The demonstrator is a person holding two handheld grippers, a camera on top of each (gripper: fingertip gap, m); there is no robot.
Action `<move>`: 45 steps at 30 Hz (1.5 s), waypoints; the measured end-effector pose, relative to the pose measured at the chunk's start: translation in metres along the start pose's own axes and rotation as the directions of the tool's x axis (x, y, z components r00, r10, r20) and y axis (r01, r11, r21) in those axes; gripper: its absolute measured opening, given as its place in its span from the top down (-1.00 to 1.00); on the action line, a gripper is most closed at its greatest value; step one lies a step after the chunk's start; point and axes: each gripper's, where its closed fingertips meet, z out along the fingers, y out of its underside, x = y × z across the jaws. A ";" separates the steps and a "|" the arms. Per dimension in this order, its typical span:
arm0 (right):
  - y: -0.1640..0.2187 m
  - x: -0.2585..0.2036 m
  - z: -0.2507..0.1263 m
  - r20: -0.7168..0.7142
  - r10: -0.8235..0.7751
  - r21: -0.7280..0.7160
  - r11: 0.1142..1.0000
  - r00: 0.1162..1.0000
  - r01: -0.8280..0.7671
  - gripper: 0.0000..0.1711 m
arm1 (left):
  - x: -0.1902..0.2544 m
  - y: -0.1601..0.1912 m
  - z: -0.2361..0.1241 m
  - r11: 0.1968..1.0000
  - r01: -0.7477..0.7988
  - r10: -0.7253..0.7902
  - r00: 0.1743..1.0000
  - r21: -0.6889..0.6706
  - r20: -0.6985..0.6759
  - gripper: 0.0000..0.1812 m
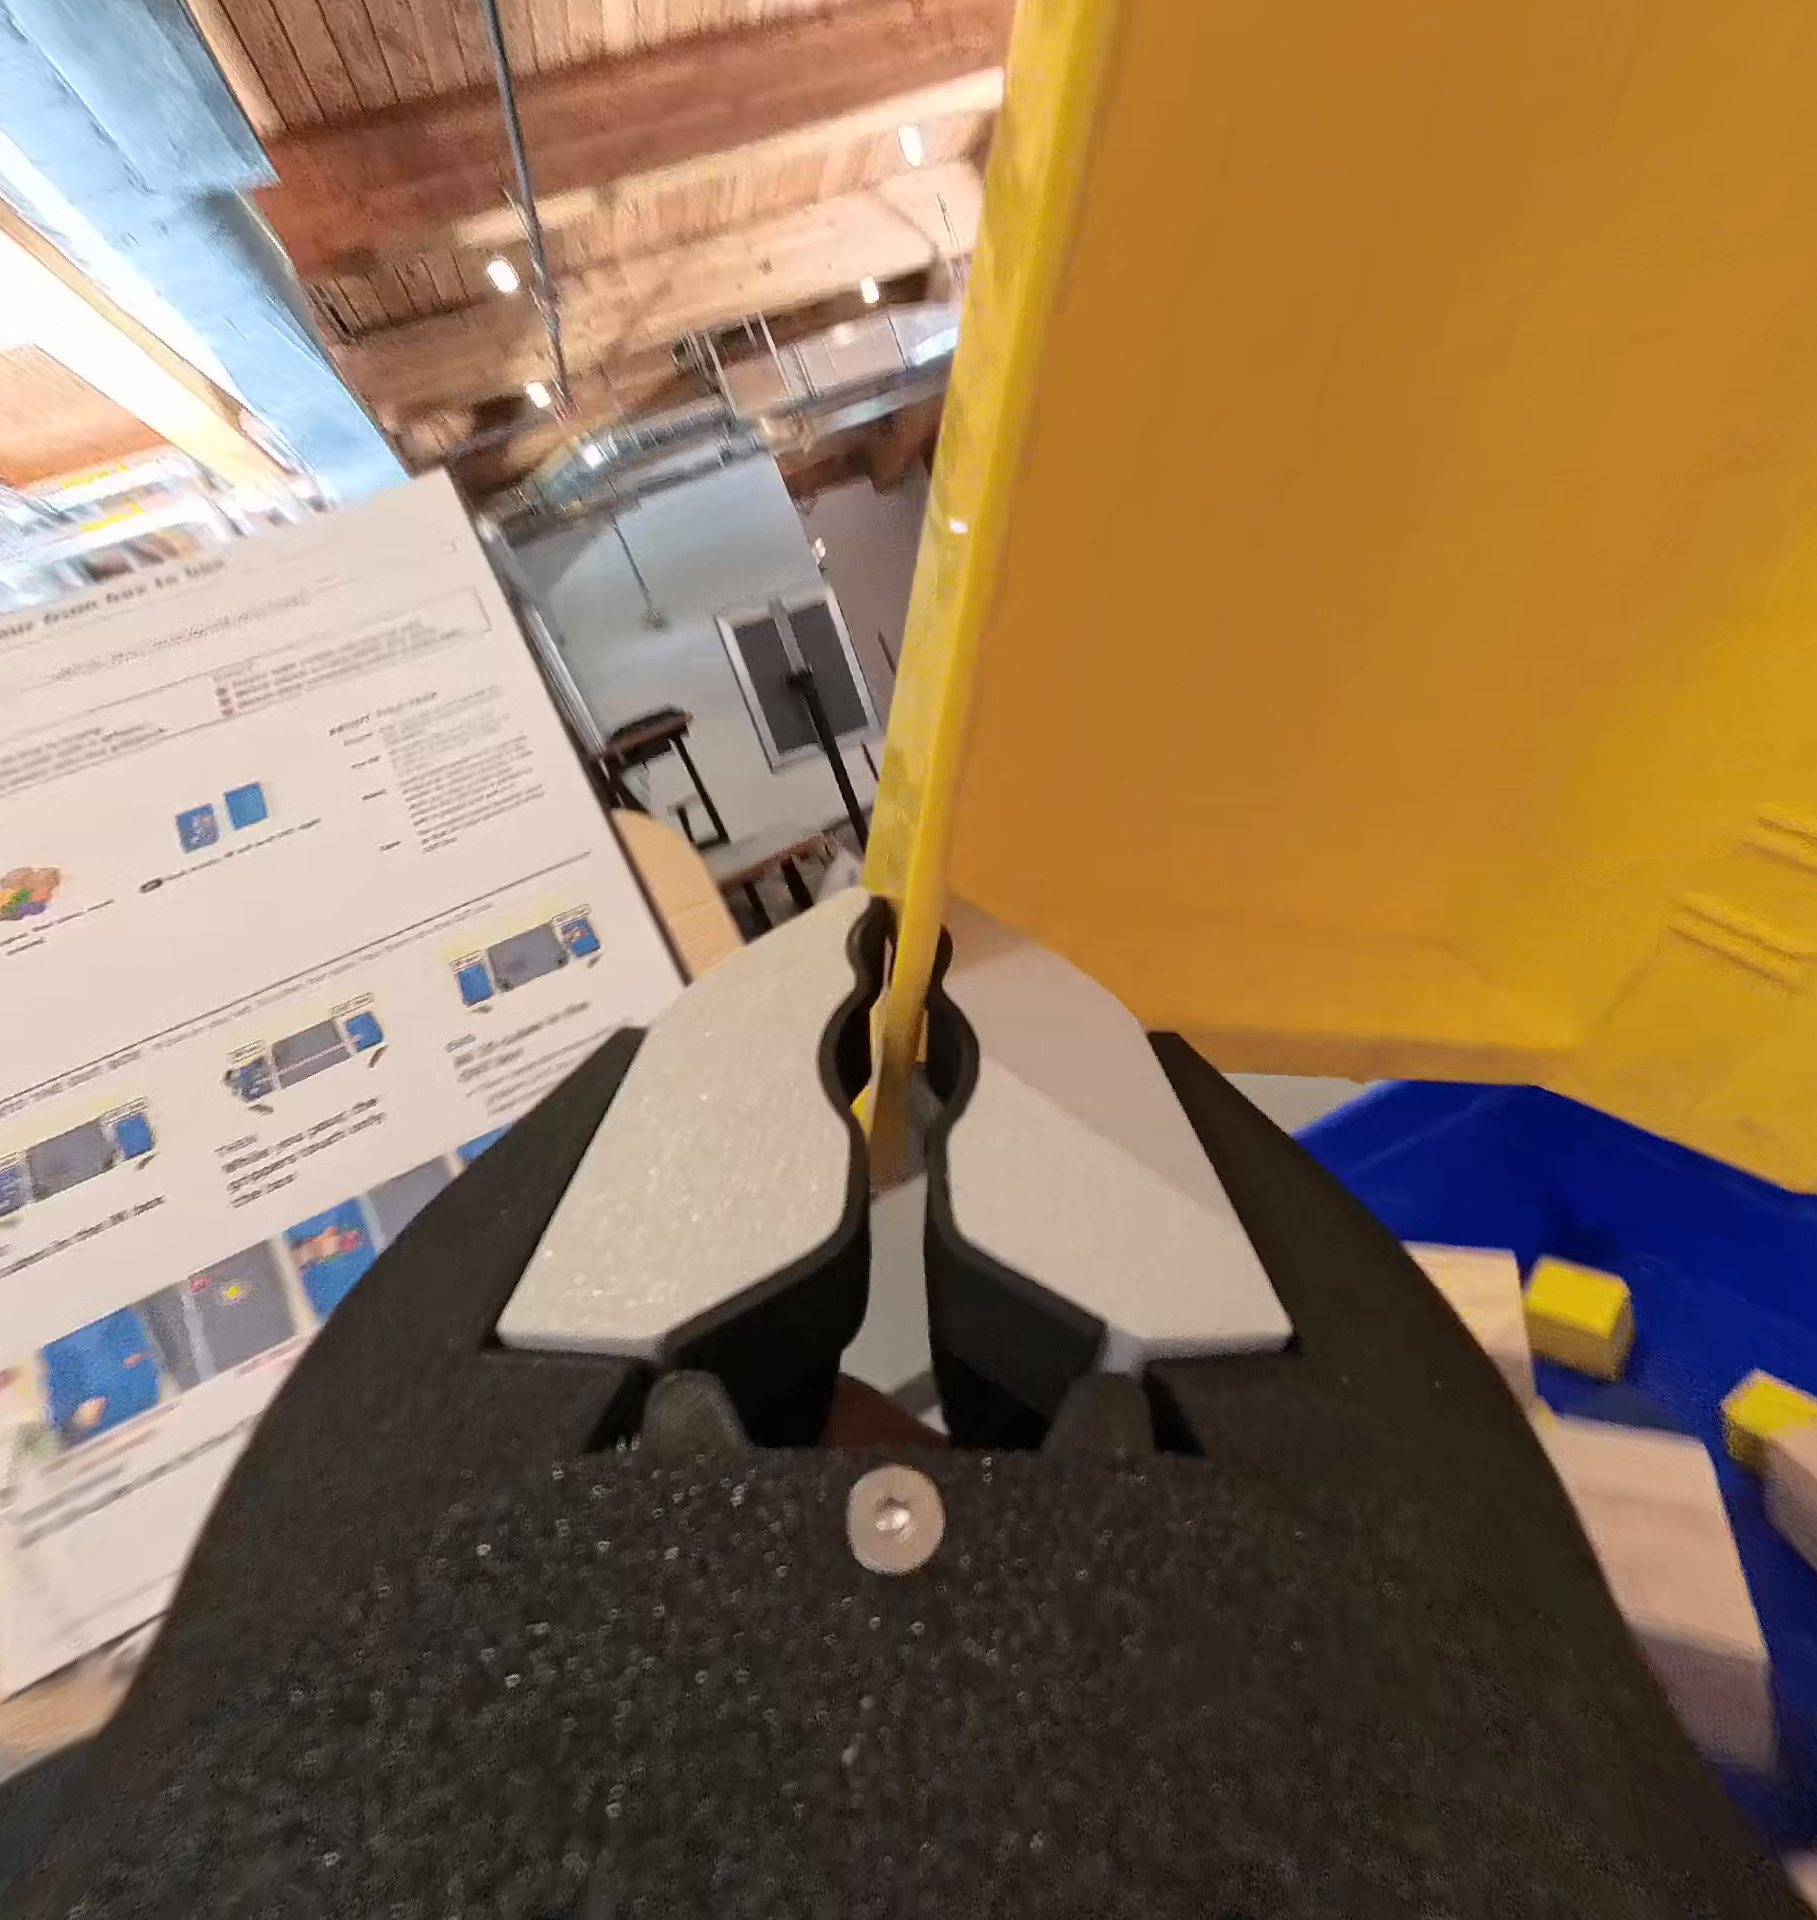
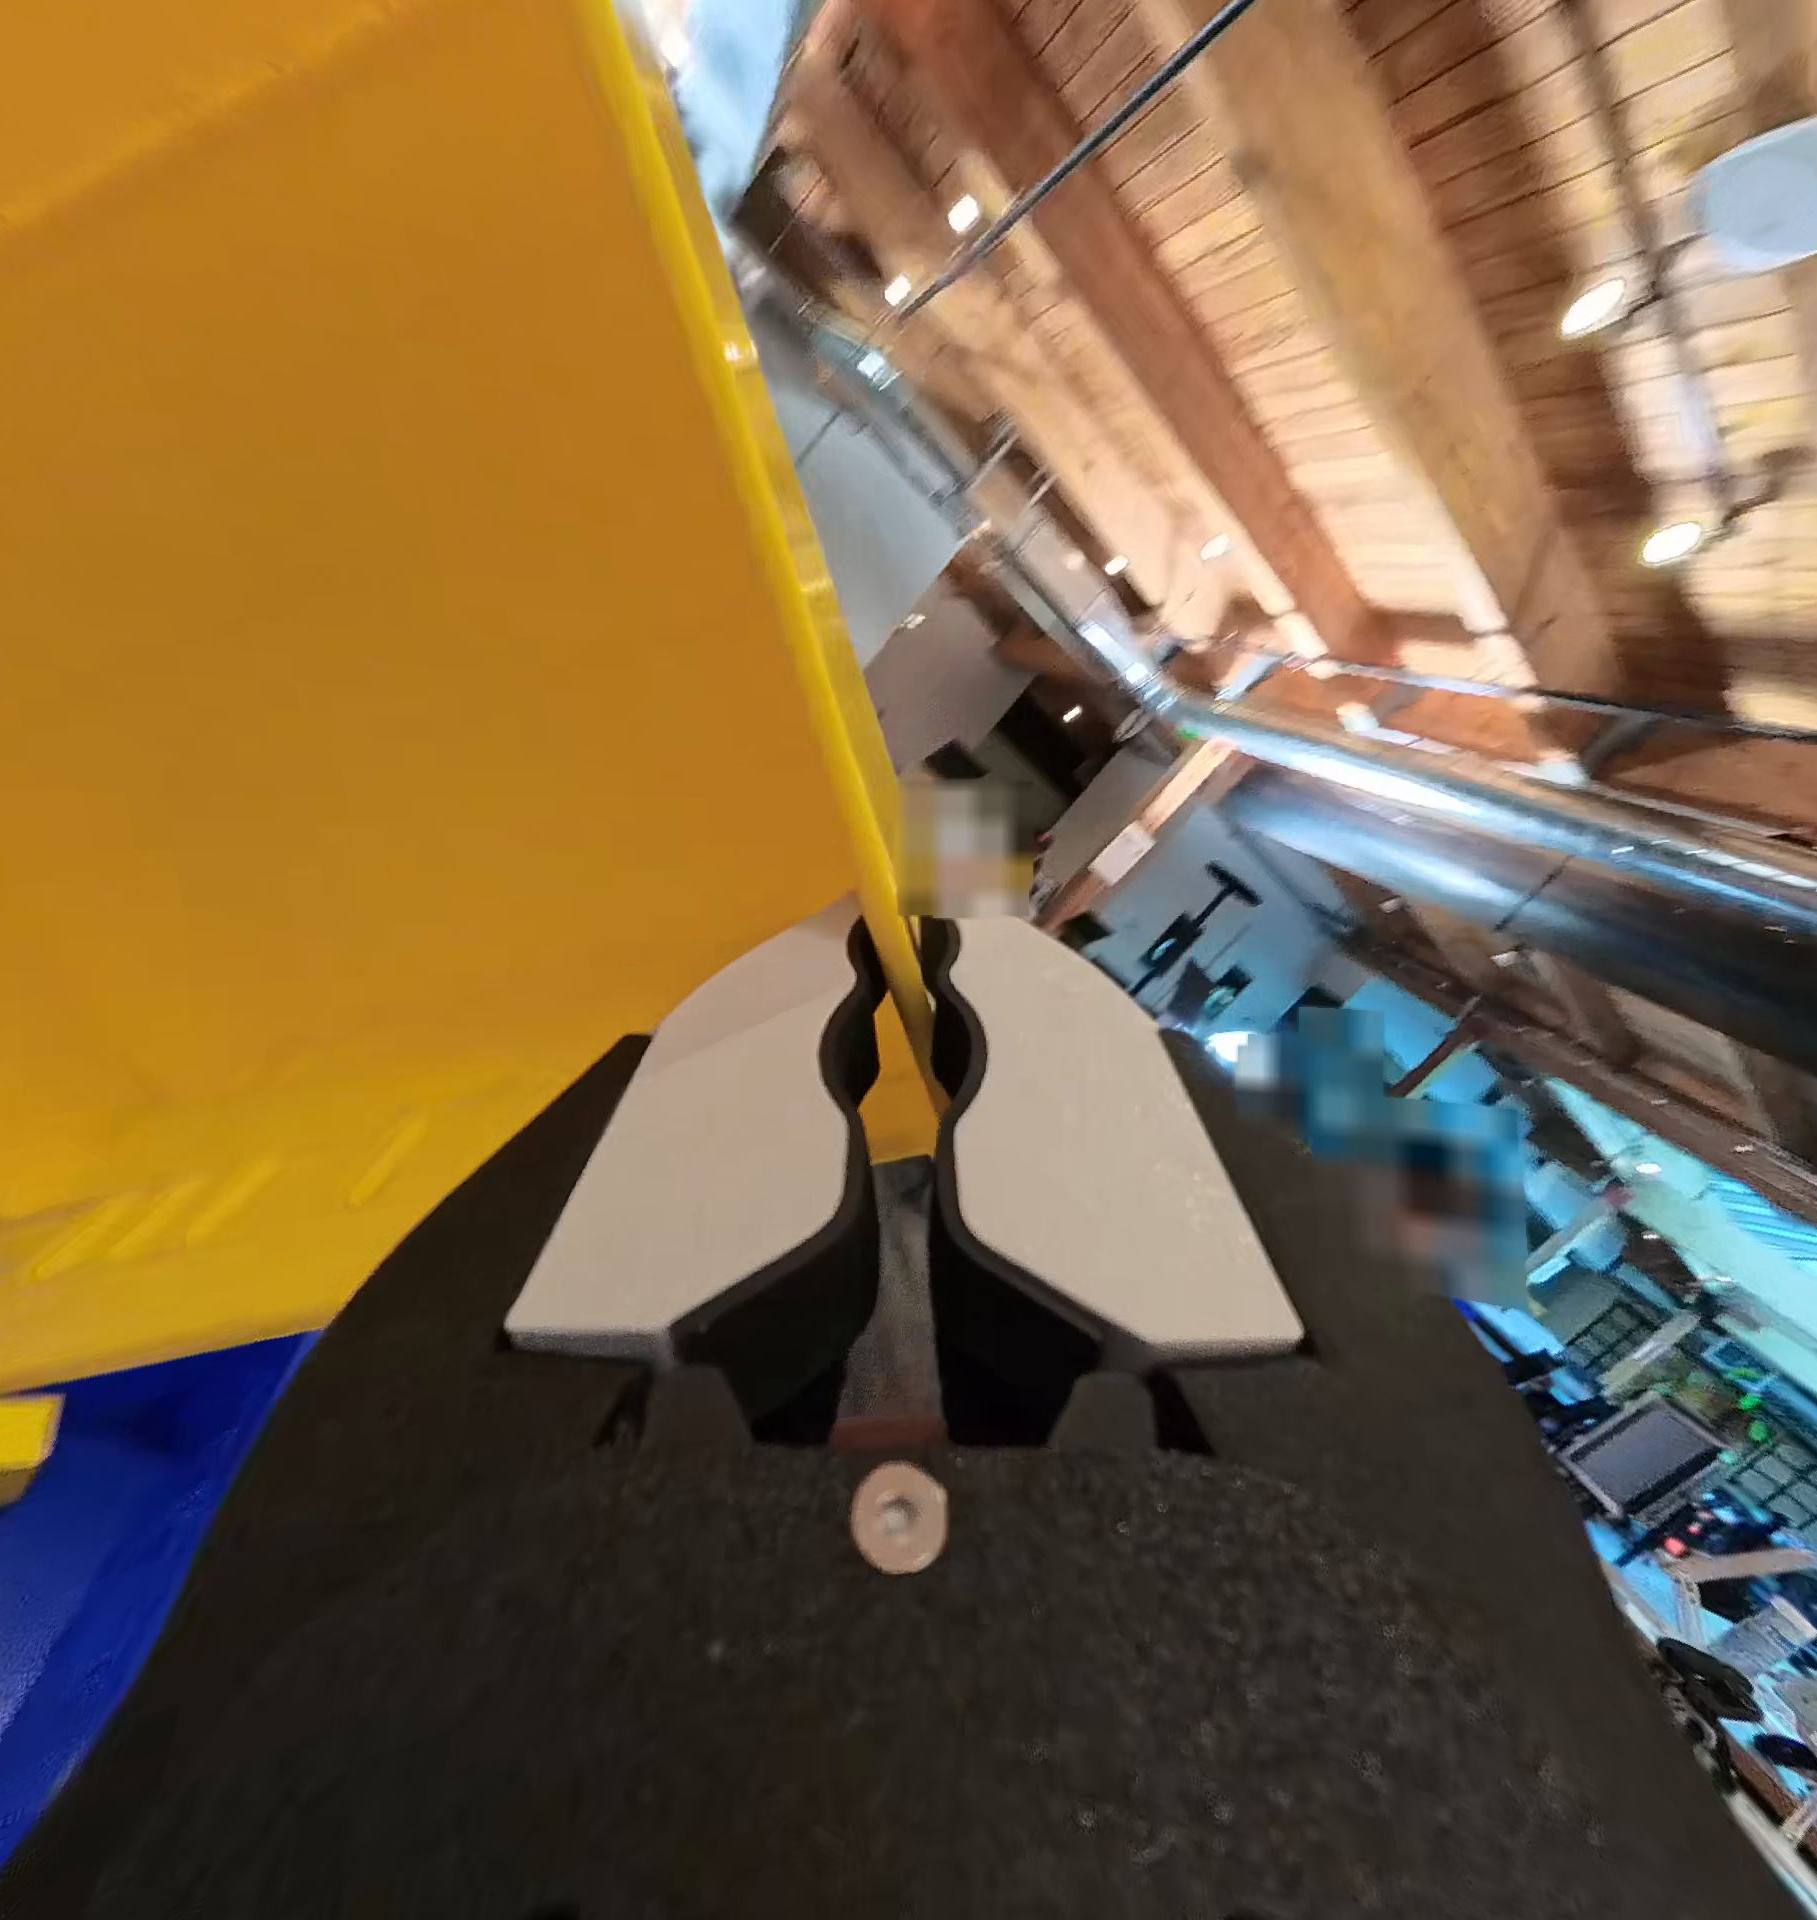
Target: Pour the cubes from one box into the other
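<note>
A yellow box [image 1: 1403, 520] is held up and tipped steeply, its underside facing both cameras. My left gripper [image 1: 902, 997] is shut on the thin rim of its left wall. My right gripper [image 2: 909, 997] is shut on the rim of the opposite wall of the same yellow box [image 2: 312, 623]. Below it lies a blue box [image 1: 1662, 1226], also showing in the right wrist view [image 2: 104, 1558]. Yellow cubes [image 1: 1574, 1330] and pale wooden blocks [image 1: 1475, 1320] lie in the blue box. One yellow cube [image 2: 0, 1439] shows in the right wrist view. The yellow box's inside is hidden.
A white instruction sheet [image 1: 239, 935] with small pictures stands upright to the left of the boxes. Behind are a wooden ceiling [image 2: 1403, 312], a metal duct [image 2: 1558, 831] and distant tables. Both views are tilted upward and blurred.
</note>
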 end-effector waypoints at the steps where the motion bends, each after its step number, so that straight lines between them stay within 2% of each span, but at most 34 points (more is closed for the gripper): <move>1: -0.014 -0.003 0.002 0.056 -0.003 -0.043 0.999 0.998 0.005 0.94 | -0.009 -0.001 -0.011 0.998 0.001 -0.003 1.000 -0.057 -0.027 0.95; 3: -0.039 -0.019 0.007 0.195 -0.011 -0.168 0.985 0.981 0.045 0.95 | -0.028 0.004 -0.039 0.979 -0.017 -0.009 0.992 -0.204 -0.125 0.96; 6: -0.078 -0.073 0.008 0.438 -0.015 -0.321 0.931 0.899 0.172 0.95 | -0.069 0.023 -0.101 0.913 -0.063 -0.042 0.968 -0.403 -0.247 0.97; 9: -0.130 -0.153 0.015 0.614 -0.045 -0.294 0.914 0.788 0.280 0.93 | -0.128 0.050 -0.174 0.837 -0.101 -0.049 0.965 -0.538 -0.258 0.96; 11: -0.162 -0.224 0.014 0.736 -0.038 -0.263 0.904 0.676 0.338 0.94 | -0.172 0.072 -0.224 0.775 -0.130 -0.022 0.973 -0.618 -0.232 0.94; 14: -0.203 -0.338 0.009 0.870 -0.051 -0.191 0.883 0.491 0.430 0.93 | -0.232 0.112 -0.298 0.673 -0.031 -0.124 0.980 -0.739 -0.155 0.95; 19: -0.239 -0.520 -0.010 0.985 0.056 -0.138 0.828 0.165 0.544 0.95 | -0.308 0.186 -0.389 0.468 0.155 -0.290 0.957 -0.870 0.014 0.95; 21: -0.241 -0.575 -0.014 0.992 0.098 -0.124 0.790 0.075 0.601 0.95 | -0.323 0.212 -0.410 0.399 0.197 -0.343 0.938 -0.895 0.053 0.95; 24: -0.240 -0.636 -0.014 0.987 0.162 -0.129 0.758 0.006 0.640 0.94 | -0.336 0.241 -0.425 0.333 0.222 -0.387 0.918 -0.917 0.082 0.93; 27: -0.230 -0.676 -0.011 0.975 0.221 -0.150 0.737 -0.024 0.659 0.92 | -0.344 0.262 -0.429 0.283 0.241 -0.430 0.897 -0.928 0.102 0.91; 31: -0.208 -0.702 -0.008 0.974 0.224 -0.132 0.700 -0.040 0.702 0.92 | -0.357 0.293 -0.422 0.219 0.293 -0.483 0.861 -0.931 0.157 0.93; 36: -0.185 -0.719 -0.008 0.970 0.229 -0.113 0.719 -0.080 0.685 0.89 | -0.358 0.299 -0.416 0.223 0.363 -0.557 0.809 -0.905 0.188 0.87; 37: -0.187 -0.719 -0.005 0.974 0.216 -0.121 0.737 -0.062 0.665 0.82 | -0.357 0.298 -0.417 0.225 0.365 -0.550 0.813 -0.904 0.191 0.87; 38: -0.189 -0.717 0.002 0.980 0.198 -0.141 0.753 -0.017 0.643 0.67 | -0.357 0.298 -0.418 0.227 0.364 -0.536 0.821 -0.903 0.196 0.87; 40: -0.210 -0.701 0.015 0.981 0.176 -0.192 0.828 0.081 0.527 0.61 | -0.363 0.290 -0.419 0.249 0.371 -0.505 0.838 -0.895 0.207 0.86; 41: -0.225 -0.685 0.021 0.977 0.165 -0.210 0.874 0.139 0.439 0.62 | -0.373 0.282 -0.419 0.282 0.383 -0.462 0.858 -0.879 0.225 0.76; 43: -0.252 -0.637 0.025 0.960 0.147 -0.211 0.940 0.239 0.268 0.62 | -0.387 0.252 -0.418 0.377 0.402 -0.397 0.884 -0.834 0.246 0.73; 45: -0.261 -0.578 0.016 0.930 0.157 -0.213 0.967 0.333 0.139 0.61 | -0.385 0.214 -0.416 0.462 0.430 -0.406 0.880 -0.776 0.246 0.71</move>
